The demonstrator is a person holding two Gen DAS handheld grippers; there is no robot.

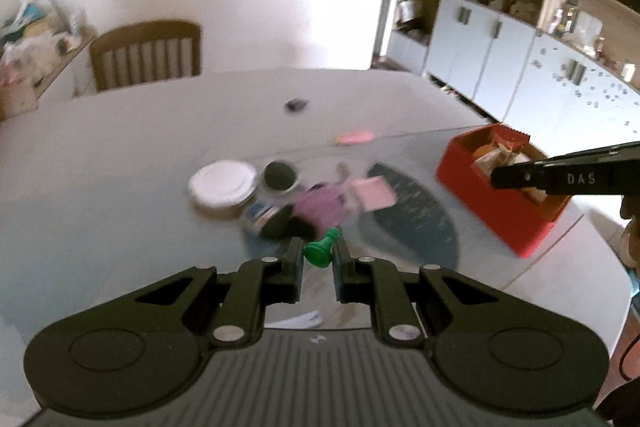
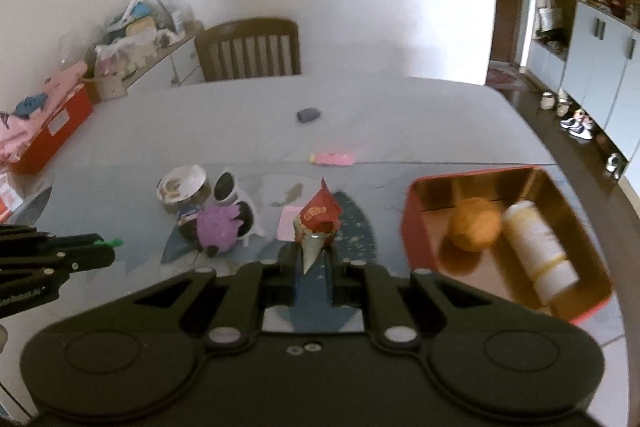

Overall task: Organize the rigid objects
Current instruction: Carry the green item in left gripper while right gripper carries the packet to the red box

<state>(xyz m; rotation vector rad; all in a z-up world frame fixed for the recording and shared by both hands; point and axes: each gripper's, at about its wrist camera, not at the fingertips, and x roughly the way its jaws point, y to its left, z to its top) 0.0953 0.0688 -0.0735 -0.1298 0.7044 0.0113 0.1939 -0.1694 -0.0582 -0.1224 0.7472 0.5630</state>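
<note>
We find the left gripper [image 1: 318,255] clenched on a green chess pawn [image 1: 320,250], held above the counter [image 1: 120,147]. The right gripper [image 2: 314,259] grasps a red snack packet [image 2: 318,223] beside the red tin box [image 2: 416,227], which lies near the counter's right edge and holds an orange [image 2: 476,227] and a white bottle [image 2: 540,251]. Ahead we see a purple plush toy [image 2: 218,227], a round can [image 2: 184,187], a pink pad [image 2: 286,227] and, farther toward the far edge, a pink eraser [image 2: 334,159].

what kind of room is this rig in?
Most likely a home dining or living room: a wooden dining chair at a large table, wall cupboards with cluttered shelves, and shoes along the floor.
</note>
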